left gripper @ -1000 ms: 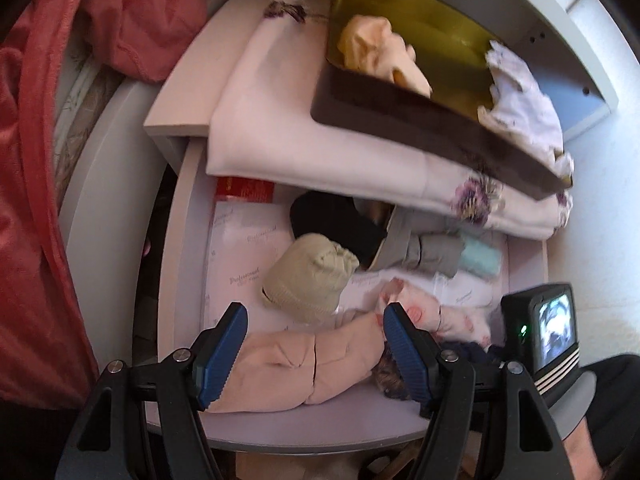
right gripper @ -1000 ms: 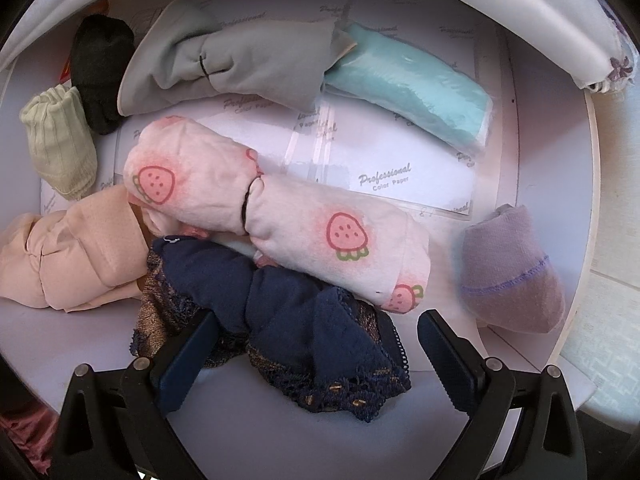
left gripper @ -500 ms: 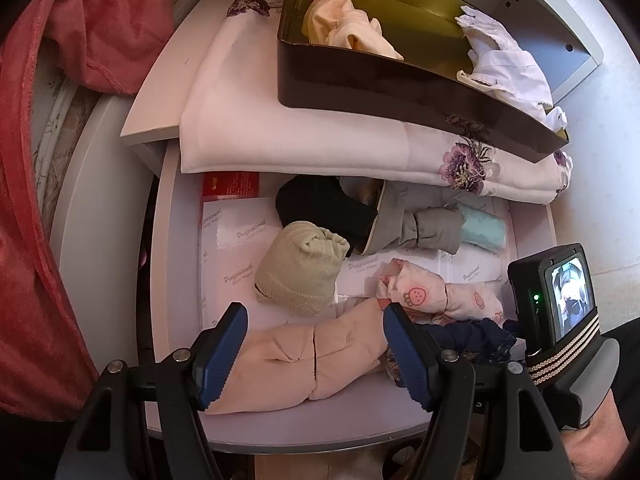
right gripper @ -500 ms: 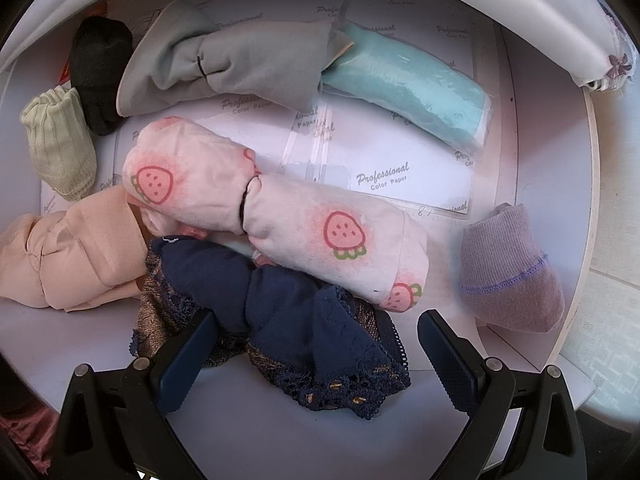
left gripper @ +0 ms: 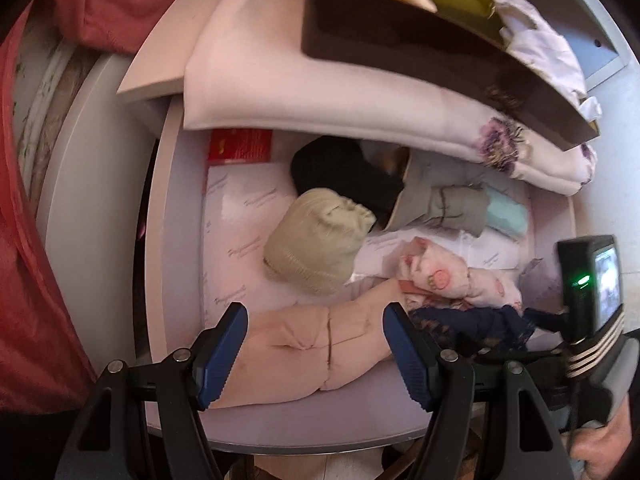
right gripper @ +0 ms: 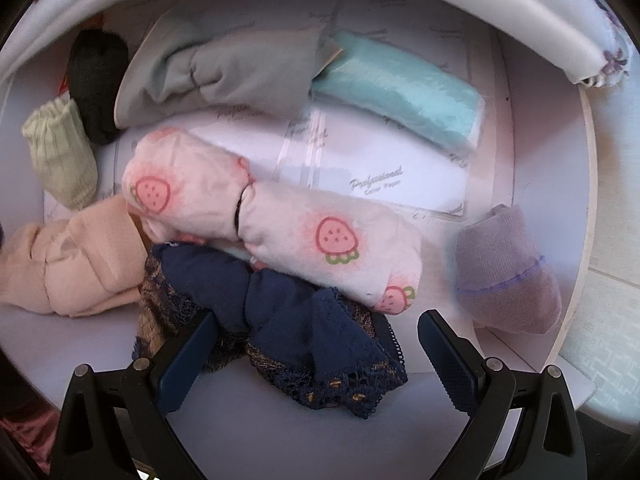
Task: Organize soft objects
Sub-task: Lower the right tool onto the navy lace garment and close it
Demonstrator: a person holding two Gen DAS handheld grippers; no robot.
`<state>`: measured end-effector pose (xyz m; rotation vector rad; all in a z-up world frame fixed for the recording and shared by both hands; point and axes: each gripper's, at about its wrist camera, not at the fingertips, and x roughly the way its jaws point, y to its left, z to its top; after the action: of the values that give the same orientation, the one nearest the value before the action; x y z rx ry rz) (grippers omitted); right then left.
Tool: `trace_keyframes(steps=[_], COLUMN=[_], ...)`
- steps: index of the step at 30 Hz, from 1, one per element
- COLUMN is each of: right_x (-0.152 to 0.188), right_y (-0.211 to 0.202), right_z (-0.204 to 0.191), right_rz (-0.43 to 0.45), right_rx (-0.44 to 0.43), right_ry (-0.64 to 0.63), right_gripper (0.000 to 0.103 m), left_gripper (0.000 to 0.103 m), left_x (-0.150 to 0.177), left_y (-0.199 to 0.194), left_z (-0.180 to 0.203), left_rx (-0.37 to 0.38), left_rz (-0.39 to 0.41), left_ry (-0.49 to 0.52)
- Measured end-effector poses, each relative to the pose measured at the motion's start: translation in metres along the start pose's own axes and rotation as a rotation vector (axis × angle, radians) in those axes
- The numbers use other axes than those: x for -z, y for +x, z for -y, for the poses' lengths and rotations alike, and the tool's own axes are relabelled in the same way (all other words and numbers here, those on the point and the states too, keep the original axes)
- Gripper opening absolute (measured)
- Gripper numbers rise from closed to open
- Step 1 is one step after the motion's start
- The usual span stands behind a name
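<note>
A white shelf (left gripper: 176,240) holds rolled soft items. My left gripper (left gripper: 316,348) is open, its fingers either side of a peach roll (left gripper: 320,348), which also shows in the right wrist view (right gripper: 76,264). My right gripper (right gripper: 316,360) is open around a navy lace bundle (right gripper: 280,320), also seen in the left wrist view (left gripper: 472,324). Behind lie a strawberry-print roll (right gripper: 280,220), a grey roll (right gripper: 224,68), a mint roll (right gripper: 400,92), a beige sock ball (left gripper: 316,248), a black sock (left gripper: 340,172) and a lilac sock (right gripper: 508,272).
A folded floral cloth (left gripper: 320,92) lies on the shelf above, with a dark tray (left gripper: 420,40) of pale cloths on it. Red fabric (left gripper: 28,240) hangs at the left. A red packet (left gripper: 240,146) sits at the shelf's back. The right gripper's camera (left gripper: 592,284) shows at right.
Both grippers have moved in closer to the shelf. The left gripper's fingers now straddle the peach roll and the right gripper's fingers reach the navy bundle. Nothing was taken hold of.
</note>
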<state>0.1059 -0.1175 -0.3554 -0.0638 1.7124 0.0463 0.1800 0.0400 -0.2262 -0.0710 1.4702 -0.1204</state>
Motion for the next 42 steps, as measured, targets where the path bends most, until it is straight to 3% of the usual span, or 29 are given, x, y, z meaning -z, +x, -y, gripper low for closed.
trace_keyframes(steps=[11,15,20,25,32,42], right_x=[-0.017,-0.018,-0.010,0.005,0.009,0.018], right_y=[-0.054,-0.048,-0.038,-0.029,-0.005,0.010], right_z=[0.063,0.060,0.041,0.021,0.005,-0.015], right_rz=[0.170,0.113,0.026,-0.020,-0.072,-0.081], right_rx=[-0.187,-0.208,-0.216,-0.234,-0.170,-0.138], right_ry=[0.243,0.203,0.117,0.046,-0.007,-0.090], right_gripper=[0.097,0.091,0.069,0.065,0.065,0.057], left_gripper=[0.070,0.070,0.070,0.070,0.070,0.070], left_x=[0.008,0.011,0.009,0.009,0.012,0.012], left_y=[0.021,0.028,0.037,0.040,0.049,0.057], left_z=[0.020,0.028,0.023,0.027,0.034,0.025], left_rx=[-0.004,-0.020,-0.021,-0.028,-0.045,-0.047], left_rz=[-0.090,-0.113,-0.144,-0.147,-0.163,-0.171], left_ry=[0.120,0.157,0.119,0.144,0.145,0.143])
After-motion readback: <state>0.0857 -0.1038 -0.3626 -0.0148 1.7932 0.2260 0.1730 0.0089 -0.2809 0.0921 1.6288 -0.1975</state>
